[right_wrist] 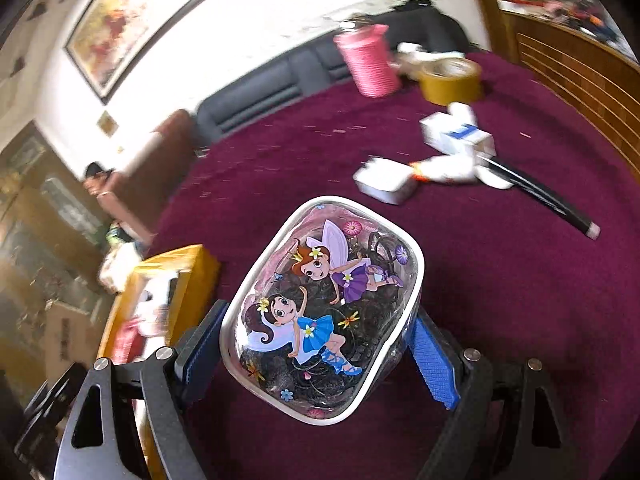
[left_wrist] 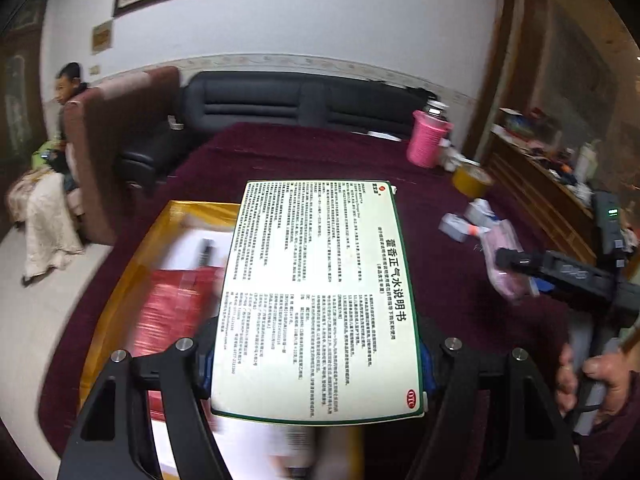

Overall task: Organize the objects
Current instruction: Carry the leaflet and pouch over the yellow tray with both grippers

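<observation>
Both grippers loaded over the maroon counter
Left gripper clamps a medicine box; right gripper pinches a fairy pouch.

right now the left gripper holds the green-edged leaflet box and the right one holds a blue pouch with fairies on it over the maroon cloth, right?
Not blue: the right wrist view shows the pouch is clear, white-trimmed, with dark contents. The rest stands.

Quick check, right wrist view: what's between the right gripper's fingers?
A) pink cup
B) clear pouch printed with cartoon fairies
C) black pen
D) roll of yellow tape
B: the clear fairy-print pouch sits between the blue pads of the right gripper, while the tape roll, pink cup and black pen lie farther off on the maroon tablecloth.
</observation>
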Available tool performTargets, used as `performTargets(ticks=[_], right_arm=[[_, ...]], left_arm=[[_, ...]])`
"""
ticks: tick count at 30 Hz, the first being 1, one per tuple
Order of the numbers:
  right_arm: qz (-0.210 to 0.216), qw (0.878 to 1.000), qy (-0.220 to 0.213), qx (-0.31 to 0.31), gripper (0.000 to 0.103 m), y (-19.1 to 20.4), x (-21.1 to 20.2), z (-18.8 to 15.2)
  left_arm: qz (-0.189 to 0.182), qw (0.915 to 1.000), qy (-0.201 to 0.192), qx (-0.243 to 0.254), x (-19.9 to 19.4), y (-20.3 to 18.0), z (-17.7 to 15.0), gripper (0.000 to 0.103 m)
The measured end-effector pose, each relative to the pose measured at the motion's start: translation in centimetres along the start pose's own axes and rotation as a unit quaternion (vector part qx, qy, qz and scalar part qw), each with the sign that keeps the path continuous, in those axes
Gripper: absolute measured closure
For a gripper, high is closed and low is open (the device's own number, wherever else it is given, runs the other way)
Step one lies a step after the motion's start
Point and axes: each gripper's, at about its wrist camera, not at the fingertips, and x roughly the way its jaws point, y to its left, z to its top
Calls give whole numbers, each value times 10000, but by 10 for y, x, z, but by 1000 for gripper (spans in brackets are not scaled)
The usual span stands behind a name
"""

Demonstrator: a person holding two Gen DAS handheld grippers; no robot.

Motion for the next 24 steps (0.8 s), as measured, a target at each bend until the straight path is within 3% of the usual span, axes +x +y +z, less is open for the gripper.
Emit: performTargets(ticks=[6,12,18,24], right_arm=[[602,9972,230,-381,13,62,19,7],[919,9904,459,-924,13,126,46,6],[999,9819,767,-1412,13,177,85,2],[872,9745,1107,-1744,13,203,129,-2]], left_arm=[[437,9980,261,-373,10,53,-10,32],[407,9956,636,-558,28,78,-31,32],[184,9949,855,-497,48,76,-37,32],[215,9939,951,-511,62,76,-42,32]])
